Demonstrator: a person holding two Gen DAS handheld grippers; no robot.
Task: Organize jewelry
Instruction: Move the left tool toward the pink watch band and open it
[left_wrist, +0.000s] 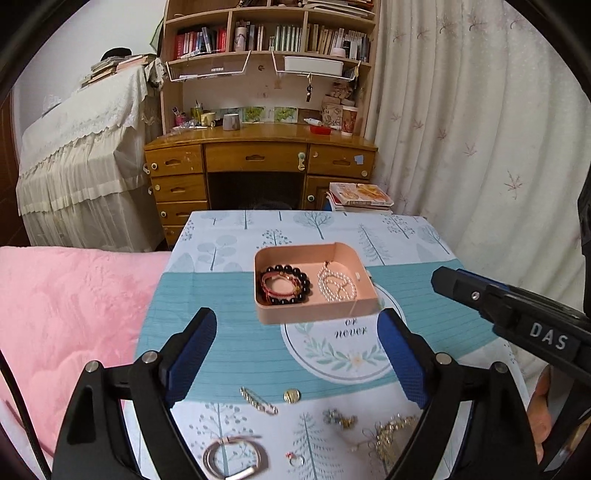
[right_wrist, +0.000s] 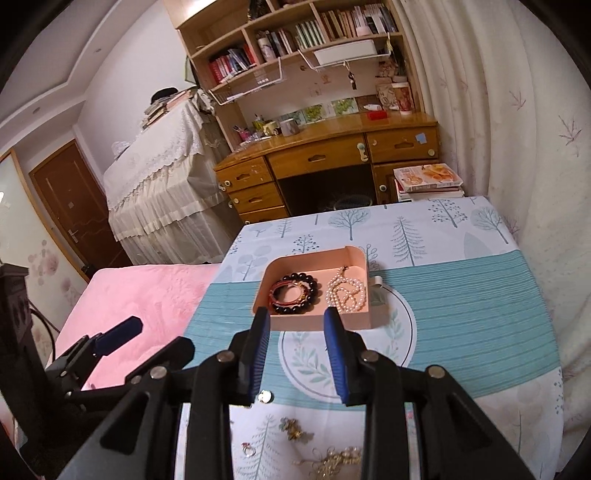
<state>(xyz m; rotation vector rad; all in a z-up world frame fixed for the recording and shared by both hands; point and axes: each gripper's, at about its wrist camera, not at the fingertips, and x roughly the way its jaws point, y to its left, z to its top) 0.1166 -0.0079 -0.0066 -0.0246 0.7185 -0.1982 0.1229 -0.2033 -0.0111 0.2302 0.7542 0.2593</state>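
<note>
A pink tray (left_wrist: 317, 314) (right_wrist: 314, 325) sits mid-table and holds a dark bead bracelet with red cords (left_wrist: 286, 284) (right_wrist: 295, 293) and a pearl necklace (left_wrist: 338, 284) (right_wrist: 347, 293). Loose pieces lie on the near cloth: a bar clip (left_wrist: 258, 400), a gold coin charm (left_wrist: 291, 396) (right_wrist: 265, 397), a flower brooch (left_wrist: 340, 417) (right_wrist: 293, 430), a gold chain cluster (left_wrist: 391, 434) (right_wrist: 334, 461), a small ring (left_wrist: 295, 459) (right_wrist: 249, 450) and a silver bangle (left_wrist: 234, 458). My left gripper (left_wrist: 297, 354) is open and empty above them. My right gripper (right_wrist: 295, 350) is open, narrower, empty, just short of the tray.
The table wears a tree-print cloth (left_wrist: 229, 332) (right_wrist: 480, 314). A pink blanket (left_wrist: 66, 317) (right_wrist: 140, 295) lies to the left. A wooden desk (left_wrist: 258, 158) with bookshelves stands behind, with a curtain (left_wrist: 480, 129) at right. The right gripper's body (left_wrist: 517, 314) reaches in from the right.
</note>
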